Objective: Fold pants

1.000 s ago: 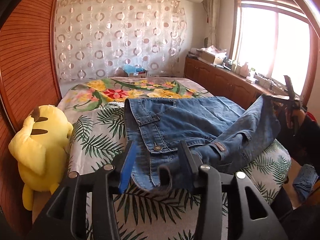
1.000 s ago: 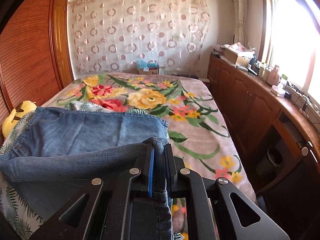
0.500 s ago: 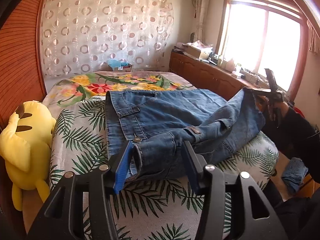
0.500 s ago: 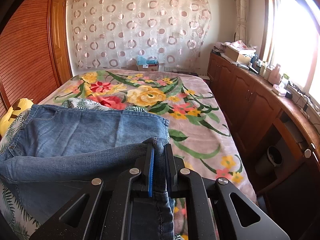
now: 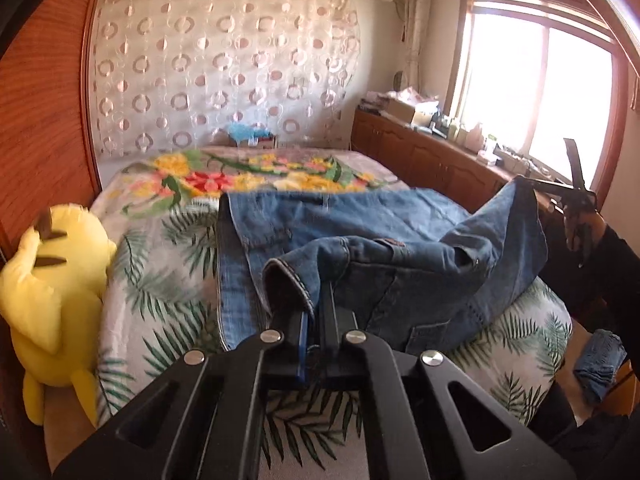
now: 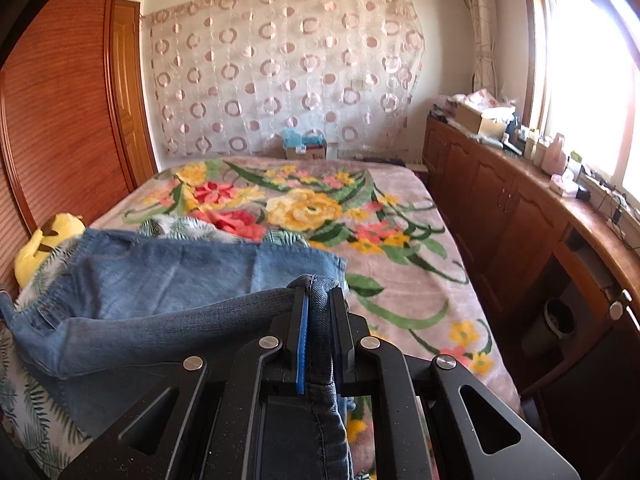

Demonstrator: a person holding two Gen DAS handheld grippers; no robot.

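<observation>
My left claw (image 5: 314,312) has just closed and now pinches a rolled denim edge of the jeans (image 5: 380,248), which lie heaped on the bed (image 5: 160,280) just ahead of it and run off to its right, where my right claw (image 6: 319,312) is clamped on a folded leg seam. Beyond both claws, at the bed's far end, an open carton (image 6: 306,150) holds something blue, with red print on its front too small to read. Far right of the right claw, another box (image 6: 478,118) on the cabinet (image 6: 500,200) holds pale items I cannot identify.
</observation>
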